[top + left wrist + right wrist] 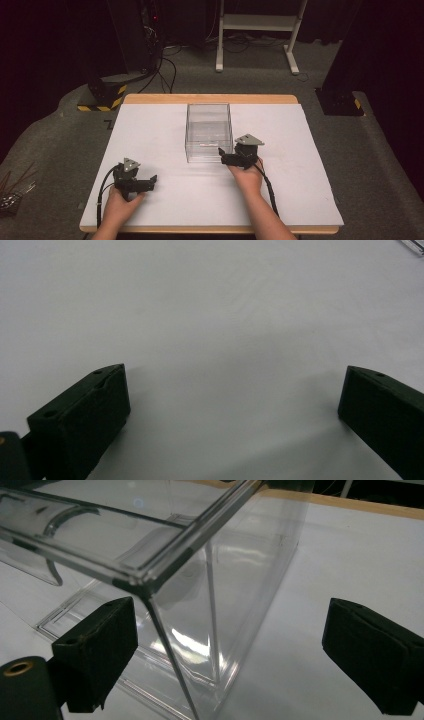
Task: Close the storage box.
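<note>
A clear plastic box with an open top stands in the middle of the white sheet. My right gripper is at the box's near right corner, jaws open. In the right gripper view the box has that corner edge rising between the two black jaws of the right gripper, close to the left one; I cannot tell whether they touch. My left gripper rests low at the front left, apart from the box. In its own view the left gripper is wide open over bare white sheet.
The wooden table edge runs behind the sheet. On the floor beyond are a yellow-and-black striped base, white frame legs and a black stand. Thin rods lie off the table's left.
</note>
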The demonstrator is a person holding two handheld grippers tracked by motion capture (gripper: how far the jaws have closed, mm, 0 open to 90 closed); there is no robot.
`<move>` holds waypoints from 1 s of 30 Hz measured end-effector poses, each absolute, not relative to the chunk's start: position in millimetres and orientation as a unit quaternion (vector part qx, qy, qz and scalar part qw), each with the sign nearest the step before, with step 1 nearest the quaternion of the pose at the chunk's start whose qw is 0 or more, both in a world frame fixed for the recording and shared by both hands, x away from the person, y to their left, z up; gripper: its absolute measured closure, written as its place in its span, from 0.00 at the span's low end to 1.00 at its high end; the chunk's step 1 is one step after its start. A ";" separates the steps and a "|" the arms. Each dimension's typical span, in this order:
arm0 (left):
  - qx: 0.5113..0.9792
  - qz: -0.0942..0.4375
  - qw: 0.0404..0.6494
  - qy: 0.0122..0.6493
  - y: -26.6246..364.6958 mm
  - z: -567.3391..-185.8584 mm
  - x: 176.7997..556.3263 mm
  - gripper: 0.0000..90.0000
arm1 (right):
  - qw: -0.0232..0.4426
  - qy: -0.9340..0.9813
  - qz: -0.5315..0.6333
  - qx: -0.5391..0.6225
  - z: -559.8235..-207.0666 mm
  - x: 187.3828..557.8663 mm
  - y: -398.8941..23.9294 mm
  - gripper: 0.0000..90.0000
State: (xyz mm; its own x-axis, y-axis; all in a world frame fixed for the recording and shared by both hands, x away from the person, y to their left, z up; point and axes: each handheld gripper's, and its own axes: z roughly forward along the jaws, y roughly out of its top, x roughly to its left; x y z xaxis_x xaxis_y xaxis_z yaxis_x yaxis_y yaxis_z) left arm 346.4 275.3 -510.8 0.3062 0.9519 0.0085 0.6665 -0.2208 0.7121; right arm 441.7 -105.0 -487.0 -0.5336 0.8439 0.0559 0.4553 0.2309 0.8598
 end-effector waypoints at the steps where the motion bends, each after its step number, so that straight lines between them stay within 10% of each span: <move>1: 0.746 0.230 0.310 0.542 275.3 -510.8 346.4 0.00 | 0.218 0.753 0.446 0.431 -486.6 441.6 -105.1 0.09; 30: 0.746 0.230 0.310 0.542 275.3 -510.8 346.4 0.00 | 0.209 0.753 0.474 0.405 -470.8 399.1 -122.6 0.09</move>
State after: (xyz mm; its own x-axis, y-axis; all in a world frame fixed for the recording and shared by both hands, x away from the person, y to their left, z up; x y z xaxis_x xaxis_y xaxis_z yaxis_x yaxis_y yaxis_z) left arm 346.4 275.3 -510.8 0.3063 0.9519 0.0077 0.6667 -0.2203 0.7120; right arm 399.1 -122.6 -470.8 -0.5844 0.8086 0.0682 0.4116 0.2229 0.8837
